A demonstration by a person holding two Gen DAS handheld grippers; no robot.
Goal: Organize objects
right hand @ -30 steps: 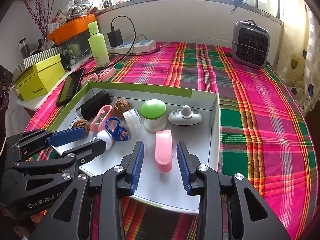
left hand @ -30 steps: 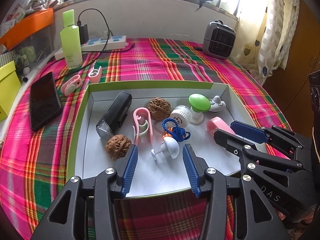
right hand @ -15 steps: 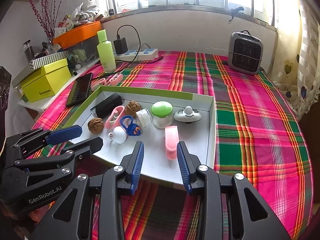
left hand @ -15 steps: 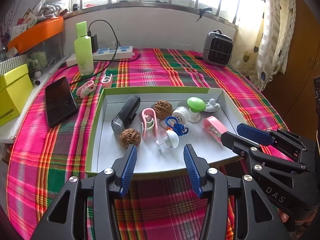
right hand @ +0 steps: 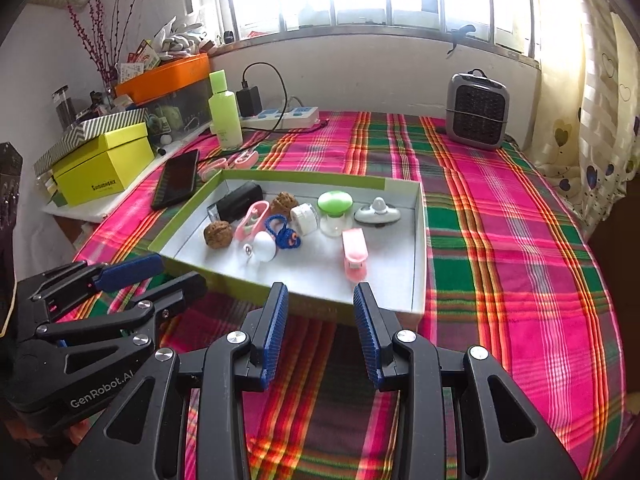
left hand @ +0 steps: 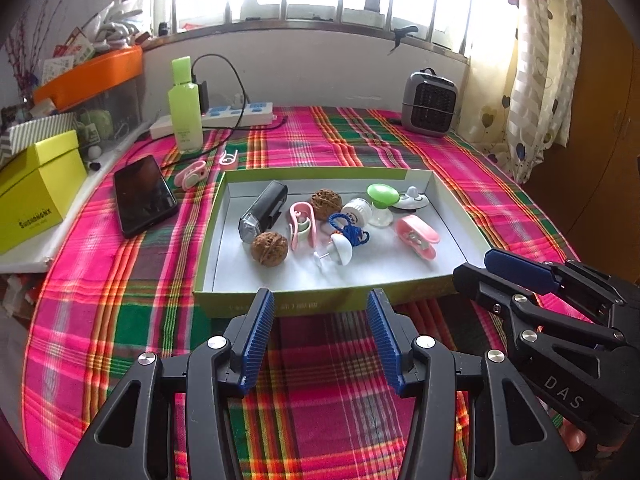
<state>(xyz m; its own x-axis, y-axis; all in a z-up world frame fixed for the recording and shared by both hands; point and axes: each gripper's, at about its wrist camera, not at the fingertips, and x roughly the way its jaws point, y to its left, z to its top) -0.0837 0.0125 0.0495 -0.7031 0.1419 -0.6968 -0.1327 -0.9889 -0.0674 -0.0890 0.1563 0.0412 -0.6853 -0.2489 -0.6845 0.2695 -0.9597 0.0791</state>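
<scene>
A shallow green-rimmed box [left hand: 320, 302] [right hand: 416, 236] lies on the plaid cloth. Inside it are two walnuts [left hand: 269, 248] [right hand: 218, 234], a black bike light [left hand: 264, 212], pink clips [left hand: 416, 236] [right hand: 354, 254], a blue cord [left hand: 348, 232], a white knob [left hand: 340, 250], a green-capped piece [left hand: 382, 196] and small white parts. My left gripper [left hand: 320, 308] hovers open and empty just short of the box's near wall. My right gripper [right hand: 320, 300] is likewise open and empty in front of the box, to the right of the left one.
Left of the box lie a black phone [left hand: 142, 196], two pink clips [left hand: 192, 172] and a yellow-green carton [left hand: 36, 188]. Behind stand a green bottle [left hand: 185, 108], a power strip with cable [left hand: 236, 114] and a small grey heater [left hand: 430, 104]. Curtain hangs at right.
Both grippers have drawn back from over the box to just in front of its near wall and risen slightly. Nothing was picked up; the objects in the box have not moved.
</scene>
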